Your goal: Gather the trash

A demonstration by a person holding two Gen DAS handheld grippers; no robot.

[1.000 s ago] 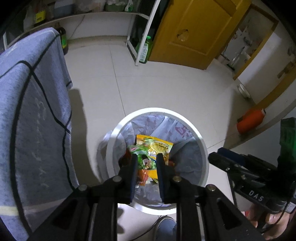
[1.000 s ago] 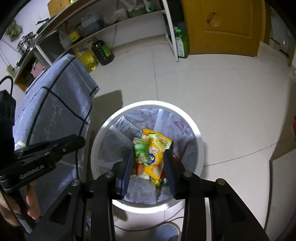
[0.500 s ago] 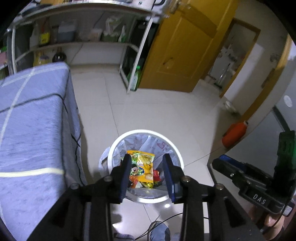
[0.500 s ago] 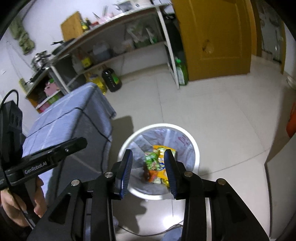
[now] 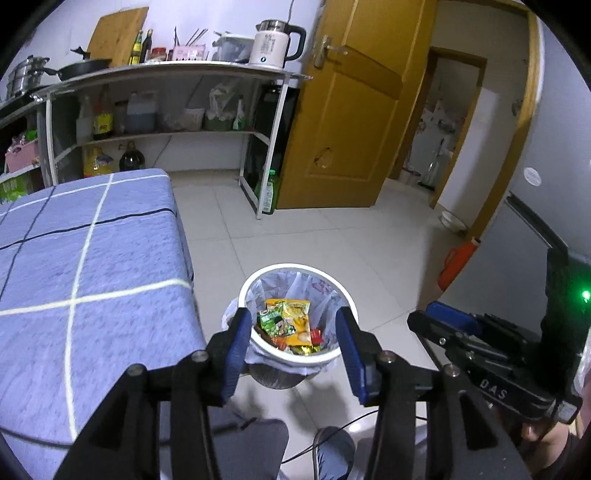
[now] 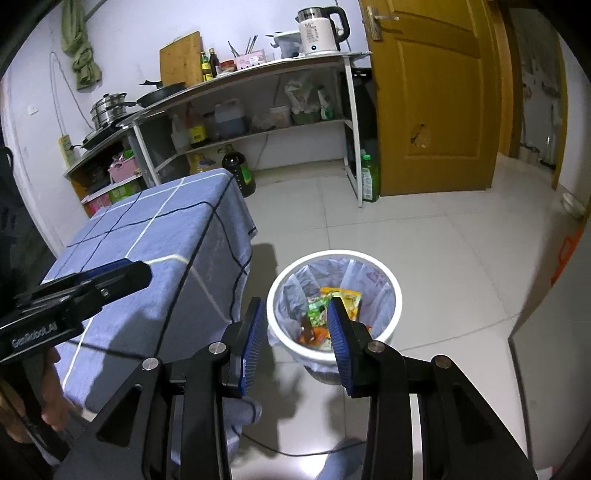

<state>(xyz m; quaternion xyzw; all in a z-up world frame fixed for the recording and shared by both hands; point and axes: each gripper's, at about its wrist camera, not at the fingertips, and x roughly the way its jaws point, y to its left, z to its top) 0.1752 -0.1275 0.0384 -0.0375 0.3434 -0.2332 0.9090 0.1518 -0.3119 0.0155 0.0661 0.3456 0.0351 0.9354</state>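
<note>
A white trash bin [image 5: 351, 299] [image 6: 391, 284] with a plastic liner stands on the tiled floor beside the table. Colourful snack wrappers [image 5: 288, 319] [image 6: 341, 301] lie inside it, yellow and green ones on top. My left gripper [image 5: 293, 325] hangs well above the bin; its jaws are opening and nothing is between them. My right gripper [image 6: 295, 317] is also high above the bin, its blue pads apart and empty. Each gripper appears in the other's view: the right gripper [image 5: 480, 343] at the right edge, the left gripper [image 6: 74, 291] at the left edge.
A table under a blue checked cloth [image 5: 85, 258] [image 6: 155, 236] stands left of the bin. Metal shelves [image 5: 166, 129] with bottles, pans and a kettle [image 5: 275, 35] line the back wall. A yellow door [image 5: 343, 110] stands open. An orange flask [image 5: 456, 264] sits at right.
Both grippers have risen and pulled back from the bin, which now looks smaller. The left gripper's jaws have spread wider. The wrappers stay in the bin.
</note>
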